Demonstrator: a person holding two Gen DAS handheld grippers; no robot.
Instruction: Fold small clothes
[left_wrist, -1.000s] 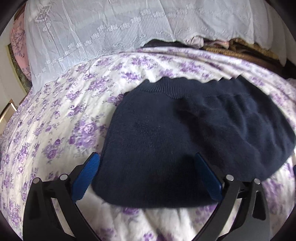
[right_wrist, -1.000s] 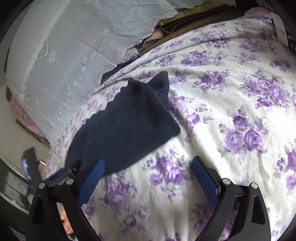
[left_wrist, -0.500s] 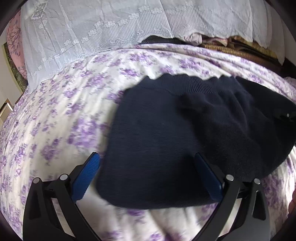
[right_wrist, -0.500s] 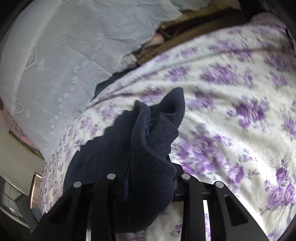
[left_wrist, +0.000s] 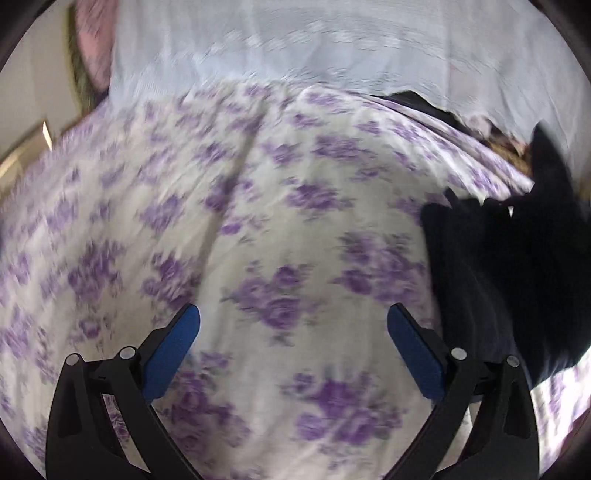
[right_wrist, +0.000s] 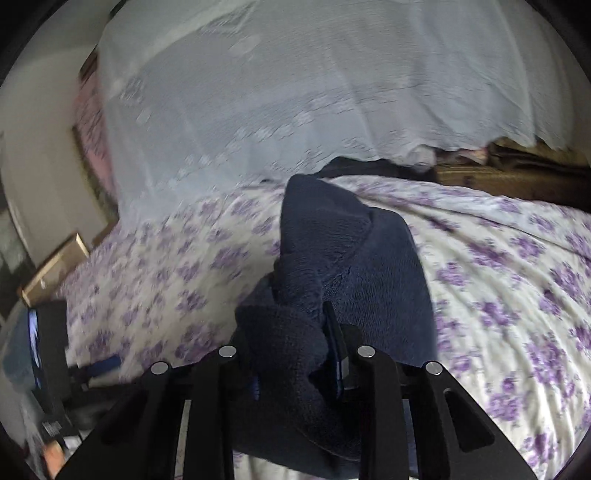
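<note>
We gripped the dark blue knit garment (right_wrist: 354, 266) over the bed.
Our right gripper (right_wrist: 295, 354) had just closed its jaws on it; the left gripper (left_wrist: 293, 332) stood open above the flowered bedspread (left_wrist: 258, 229).

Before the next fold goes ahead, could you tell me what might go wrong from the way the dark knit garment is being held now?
1. The right gripper, whose jaws have just closed, pinches only a bunched edge of the dark knit garment; it could slip free.
2. The left gripper is open over the floral bedspread, holding nothing, so the garment may drag or fold crookedly.
3. Both views are blurred, so placement may be imprecise.
</note>
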